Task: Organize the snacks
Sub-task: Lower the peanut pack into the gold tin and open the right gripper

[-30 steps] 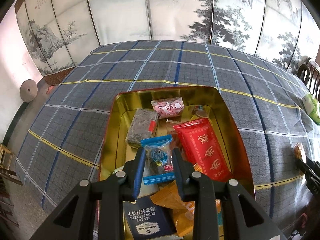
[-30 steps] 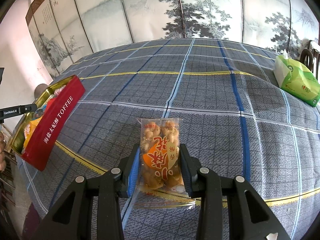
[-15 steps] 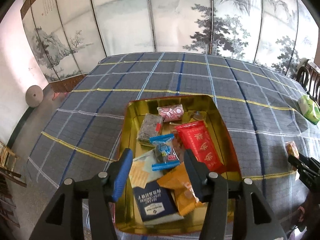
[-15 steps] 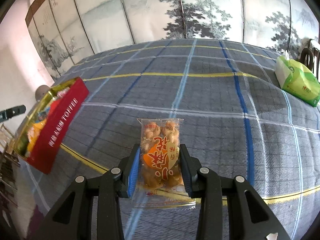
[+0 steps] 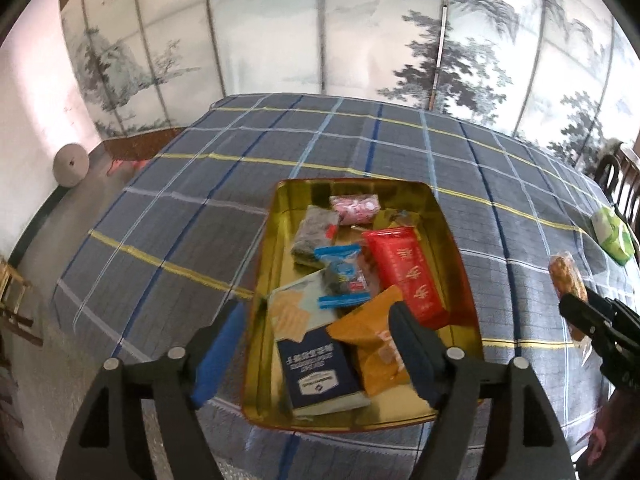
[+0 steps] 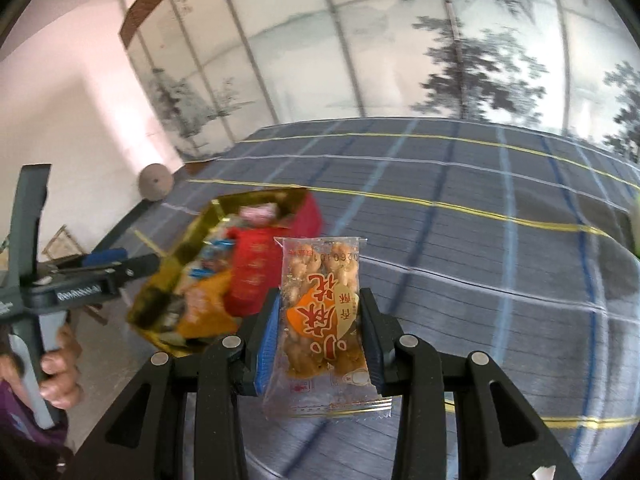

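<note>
1. Clear-wrapped twist pack (image 6: 324, 316) sits pinched in my right gripper (image 6: 320, 332), centre frame; the slick film could slip out before reaching the tin (image 5: 276, 240).
2. My left gripper (image 5: 316, 344) is opening, empty, above the tin.
3. Tin, lower centre: about eight packs; one green tissue pack (image 5: 612, 234) at right.

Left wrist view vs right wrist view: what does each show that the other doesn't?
Left wrist only: the navy cracker box in the tin and the green tissue pack.
Right wrist only: the hand gripping the left gripper, whose jaws are opening with nothing between them.
Both: the gold tin, red packet, and the peanut snack bag clamped in the right gripper.
</note>
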Motion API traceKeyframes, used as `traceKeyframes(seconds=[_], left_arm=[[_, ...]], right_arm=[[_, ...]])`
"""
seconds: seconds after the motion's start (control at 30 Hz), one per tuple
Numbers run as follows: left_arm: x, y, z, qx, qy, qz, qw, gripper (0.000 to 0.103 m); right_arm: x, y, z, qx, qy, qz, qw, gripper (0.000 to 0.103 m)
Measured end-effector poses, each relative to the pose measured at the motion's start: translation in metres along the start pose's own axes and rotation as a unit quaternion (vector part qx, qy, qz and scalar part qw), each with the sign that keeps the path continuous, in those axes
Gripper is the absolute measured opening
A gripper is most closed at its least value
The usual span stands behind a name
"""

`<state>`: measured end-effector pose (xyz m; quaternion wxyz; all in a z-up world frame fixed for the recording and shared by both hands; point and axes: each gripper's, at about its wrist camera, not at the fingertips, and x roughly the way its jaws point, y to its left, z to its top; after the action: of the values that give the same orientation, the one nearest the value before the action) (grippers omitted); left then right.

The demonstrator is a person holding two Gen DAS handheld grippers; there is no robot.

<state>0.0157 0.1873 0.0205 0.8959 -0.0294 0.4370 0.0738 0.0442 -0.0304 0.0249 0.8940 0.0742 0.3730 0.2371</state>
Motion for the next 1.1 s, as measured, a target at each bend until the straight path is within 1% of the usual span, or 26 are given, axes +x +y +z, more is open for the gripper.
traceKeyframes(seconds=[0.17, 0.2, 0.3, 0.37, 0.43, 0.53, 0.63, 0.77, 0.9, 1.1], left_arm=[[-0.004, 0.013, -0.005, -0.015, 0.002, 0.0, 0.9999, 0.077], [-0.005, 0.014, -0.006, -0.014, -0.001, 0.0, 0.9999, 0.077], [-0.012, 0.016, -0.012, -0.003, -0.026, 0.017, 0.9995, 0.077], [-0.014, 0.017, -0.013, 0.002, -0.03, 0.016, 0.9994, 0.077], [-0.014, 0.022, -0.014, -0.008, -0.035, 0.022, 0.9991, 0.077], [-0.015, 0.031, -0.015, -0.03, -0.042, 0.017, 0.9985, 0.077], [-0.013, 0.04, -0.016, -0.044, -0.037, 0.01, 0.9983, 0.077], [-0.01, 0.045, -0.016, -0.043, -0.032, 0.017, 0.9984, 0.077], [-0.009, 0.048, -0.017, -0.041, -0.037, 0.03, 0.998, 0.077], [-0.003, 0.047, -0.019, -0.027, -0.029, 0.045, 0.9982, 0.077]], right_arm=[[0.02, 0.024, 0.011, -0.013, 0.012, 0.02, 1.0, 0.035], [0.025, 0.029, 0.014, -0.016, 0.015, 0.023, 0.999, 0.035], [0.039, 0.041, 0.019, -0.021, 0.024, 0.031, 0.999, 0.035], [0.048, 0.049, 0.022, -0.025, 0.029, 0.033, 0.999, 0.035], [0.056, 0.056, 0.024, -0.026, 0.035, 0.037, 0.998, 0.035], [0.066, 0.067, 0.027, -0.031, 0.04, 0.038, 0.998, 0.035], [0.075, 0.071, 0.03, -0.028, 0.045, 0.039, 0.998, 0.035], [0.087, 0.071, 0.033, -0.019, 0.054, 0.03, 0.998, 0.035], [0.098, 0.068, 0.034, -0.003, 0.066, 0.02, 0.998, 0.035], [0.106, 0.071, 0.035, 0.001, 0.071, 0.019, 0.997, 0.035]])
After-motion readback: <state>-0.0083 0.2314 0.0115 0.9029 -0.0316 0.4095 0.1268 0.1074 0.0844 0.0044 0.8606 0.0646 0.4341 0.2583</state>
